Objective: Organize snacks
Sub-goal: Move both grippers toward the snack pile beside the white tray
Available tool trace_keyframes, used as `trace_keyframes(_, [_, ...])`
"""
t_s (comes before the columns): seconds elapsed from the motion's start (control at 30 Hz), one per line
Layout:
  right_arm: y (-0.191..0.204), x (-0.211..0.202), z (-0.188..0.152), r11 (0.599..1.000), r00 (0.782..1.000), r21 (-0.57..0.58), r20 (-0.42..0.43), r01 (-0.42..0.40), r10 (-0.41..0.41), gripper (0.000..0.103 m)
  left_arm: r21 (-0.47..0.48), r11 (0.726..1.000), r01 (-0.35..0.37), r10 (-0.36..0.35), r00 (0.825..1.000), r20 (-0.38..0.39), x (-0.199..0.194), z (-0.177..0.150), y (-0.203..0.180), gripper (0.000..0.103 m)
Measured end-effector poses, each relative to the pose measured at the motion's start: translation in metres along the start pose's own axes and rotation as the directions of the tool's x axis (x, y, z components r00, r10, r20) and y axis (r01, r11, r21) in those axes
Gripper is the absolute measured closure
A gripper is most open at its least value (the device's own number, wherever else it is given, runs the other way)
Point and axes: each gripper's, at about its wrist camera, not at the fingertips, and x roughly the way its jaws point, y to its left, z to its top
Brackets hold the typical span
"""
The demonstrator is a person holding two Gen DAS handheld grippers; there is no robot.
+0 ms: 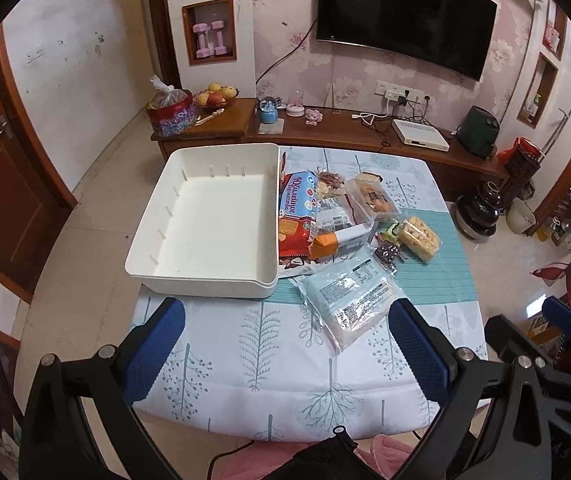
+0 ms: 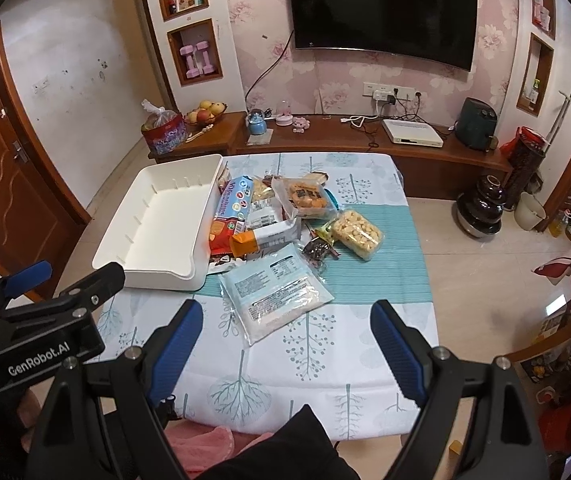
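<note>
On the tree-print cloth-covered counter [image 1: 269, 360], your empty white plastic bin [image 1: 209, 216] sits left, beside the heaped snack packets [image 2: 285, 216], handy for loading. Your left gripper [image 1: 285, 344] and right gripper [image 2: 287, 340] hover spread, holding nothing, nearest the pale-blue flat pouch [image 2: 275, 292].

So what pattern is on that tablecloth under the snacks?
The white tablecloth has pale blue-grey tree and leaf prints, with a teal striped band across the middle; the right wrist view shows it best.
</note>
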Motion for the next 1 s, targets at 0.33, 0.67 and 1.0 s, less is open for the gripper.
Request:
trace_keyframes(0.33, [0.018, 0.006, 0.008, 0.995, 0.997, 0.074, -0.026, 0.071, -0.069, 0.016, 0.043, 0.993, 0.11, -0.107, 0.992, -0.064, 0.018, 0.028, 0.018, 0.002])
trace_keyframes(0.67, [0.019, 0.013, -0.001, 0.976, 0.988, 0.151, -0.049, 0.155, -0.149, 0.017, 0.069, 0.977, 0.202, -0.189, 0.968, -0.168, 0.052, 0.026, 0.022, 0.002])
trace_keyframes(1.0, [-0.014, 0.025, 0.005, 0.964, 0.975, 0.149, -0.037, 0.22, -0.217, 0.017, 0.155, 0.949, 0.273, -0.241, 0.95, -0.198, 0.08, 0.031, -0.01, 0.002])
